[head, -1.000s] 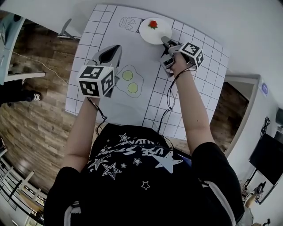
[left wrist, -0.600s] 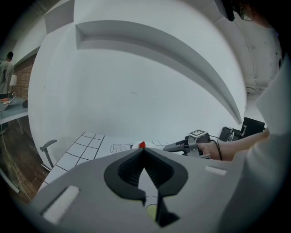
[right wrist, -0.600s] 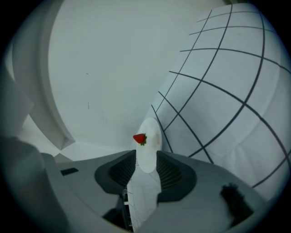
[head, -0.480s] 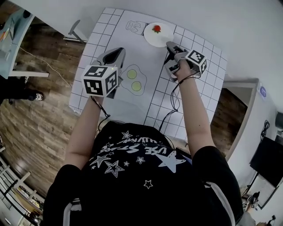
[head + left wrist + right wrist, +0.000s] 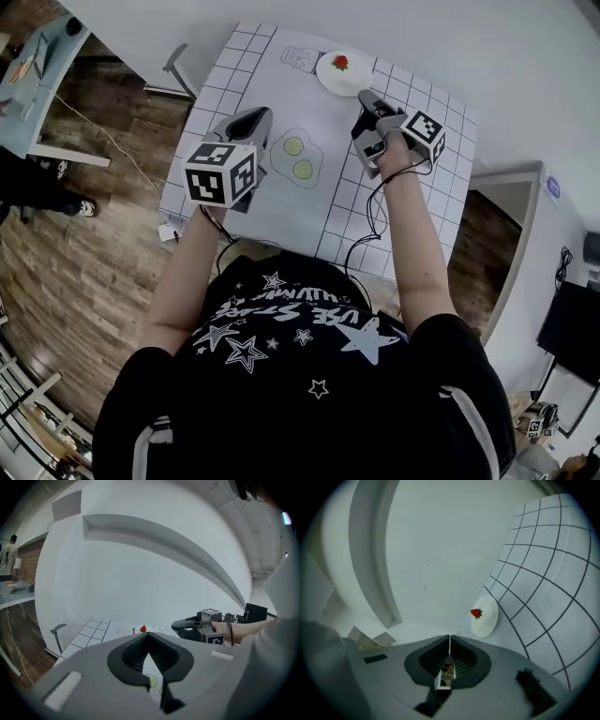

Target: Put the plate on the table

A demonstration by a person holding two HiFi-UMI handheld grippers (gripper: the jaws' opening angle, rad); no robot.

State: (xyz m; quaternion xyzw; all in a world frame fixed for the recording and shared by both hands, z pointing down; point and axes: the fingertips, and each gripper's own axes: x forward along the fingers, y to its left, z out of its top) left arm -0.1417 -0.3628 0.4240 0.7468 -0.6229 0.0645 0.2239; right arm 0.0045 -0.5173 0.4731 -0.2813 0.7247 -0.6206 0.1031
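A white tabletop [image 5: 214,98] seen from above, ruled with a black grid along its left and right sides and plain down the middle. A small round white plate [image 5: 339,73] sits flat near the far edge, with a red strawberry [image 5: 340,63] on it. Just left of the plate is a printed jar outline [image 5: 298,58]. Nearer the middle is a printed drawing of two fried eggs [image 5: 298,159].

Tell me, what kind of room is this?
Likely a workroom or lab, not a real kitchen: the table has a white gridded cover with drawn fried eggs, the walls are bare white, and the floor is wood.
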